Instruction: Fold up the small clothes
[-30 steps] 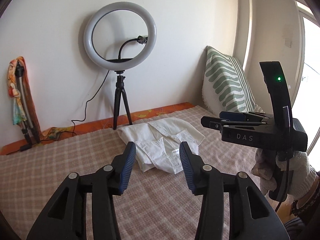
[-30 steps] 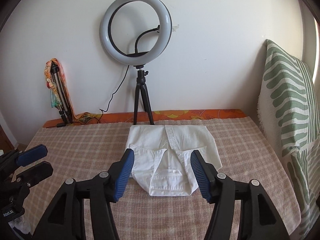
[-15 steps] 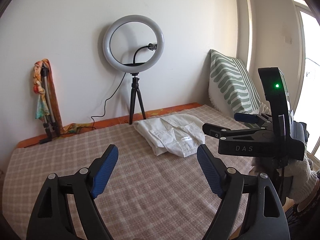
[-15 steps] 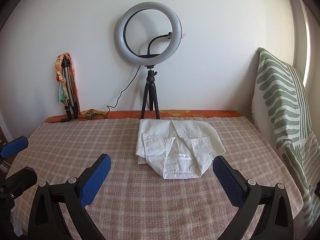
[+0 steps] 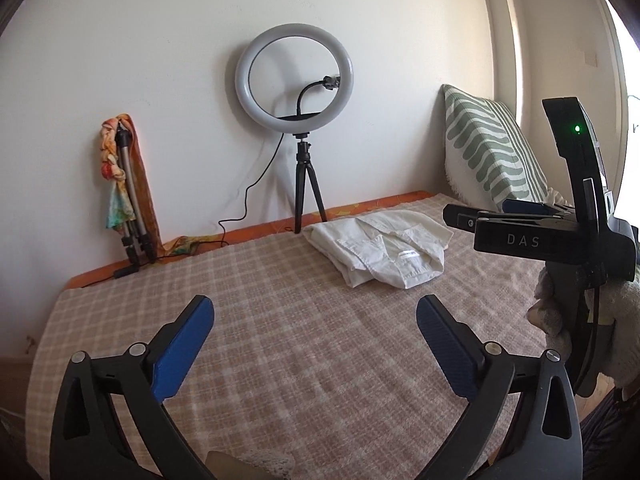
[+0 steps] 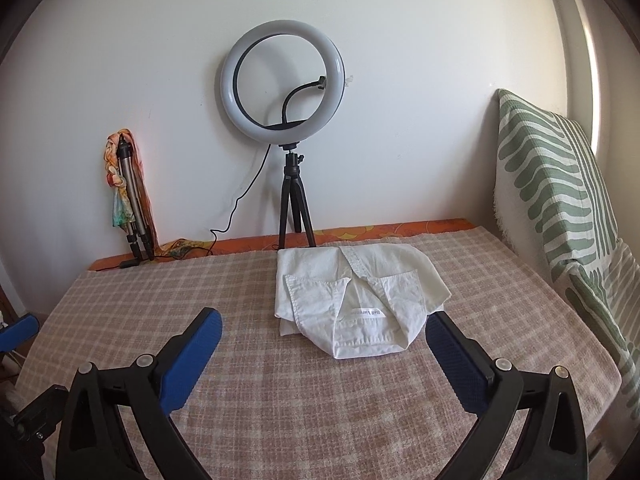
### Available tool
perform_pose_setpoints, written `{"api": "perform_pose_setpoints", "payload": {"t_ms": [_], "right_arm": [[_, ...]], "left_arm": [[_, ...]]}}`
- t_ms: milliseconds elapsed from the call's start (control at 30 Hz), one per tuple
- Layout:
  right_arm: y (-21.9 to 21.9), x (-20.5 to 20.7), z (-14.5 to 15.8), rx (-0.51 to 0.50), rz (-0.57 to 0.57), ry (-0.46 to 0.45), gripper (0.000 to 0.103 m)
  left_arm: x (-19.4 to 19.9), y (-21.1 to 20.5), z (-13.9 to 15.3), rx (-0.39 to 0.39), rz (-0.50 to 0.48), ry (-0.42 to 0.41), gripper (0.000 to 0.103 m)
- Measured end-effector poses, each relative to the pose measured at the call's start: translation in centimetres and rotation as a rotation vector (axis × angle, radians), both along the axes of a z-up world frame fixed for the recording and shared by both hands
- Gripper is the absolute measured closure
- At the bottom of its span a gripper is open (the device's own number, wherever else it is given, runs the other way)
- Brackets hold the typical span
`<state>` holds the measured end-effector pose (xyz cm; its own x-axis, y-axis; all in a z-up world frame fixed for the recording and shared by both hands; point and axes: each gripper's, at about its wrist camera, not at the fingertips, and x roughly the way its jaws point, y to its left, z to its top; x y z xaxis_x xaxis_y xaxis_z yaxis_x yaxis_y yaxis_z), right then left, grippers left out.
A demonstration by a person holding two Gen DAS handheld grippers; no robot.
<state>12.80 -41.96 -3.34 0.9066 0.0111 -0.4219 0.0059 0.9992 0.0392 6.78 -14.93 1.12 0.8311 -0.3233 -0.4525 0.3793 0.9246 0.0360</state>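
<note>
- Hovering over the near part of the bed [image 6: 120,292], both claws empty, no cloth between the pads.
- left claw [image 5: 314,342]: jaws opening, already spread wide, nothing between them, pointing at bare checked bedspread [image 5: 280,300] well short of the shirt.
- right claw [image 6: 324,356]: spread wide, nothing pinched; its right pad sits just in front of the shirt's near right corner, looks apart from it, contact not clear.
- white shirt [image 6: 356,296]: lies folded into a compact packet toward the far edge of the bed, centre-right, collar and label facing up, just in front of the ring light tripod [image 6: 294,204].
- Step, as I judge it: release after the last fold; this garment looks done, no loose sleeves showing.
- Next move calls for: either squaring the packet's left edge where a lower layer sticks out, or clearing it aside and fetching another garment; none other in view.
- Containers: none in view, no basket or box.
- Bystanders: striped cushion [image 6: 560,200] along the right edge, folded tripod with scarf [image 6: 128,196] at the far left corner.
</note>
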Motion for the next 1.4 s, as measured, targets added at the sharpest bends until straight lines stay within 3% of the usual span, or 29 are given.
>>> {"api": "perform_pose_setpoints", "payload": {"t_ms": [300,1400], "right_arm": [[0.9,0.2,-0.3,-0.036,0.019,0.002,0.000],[1.2,0.4,-1.1,-0.038,0.021,0.024,0.000]], "left_arm": [[-0.3,-0.4,-0.5,0.062,0.023,-0.007,0.001],[-0.5,0.2,-0.2,0.059,0.036,-0.009,0.001]]}}
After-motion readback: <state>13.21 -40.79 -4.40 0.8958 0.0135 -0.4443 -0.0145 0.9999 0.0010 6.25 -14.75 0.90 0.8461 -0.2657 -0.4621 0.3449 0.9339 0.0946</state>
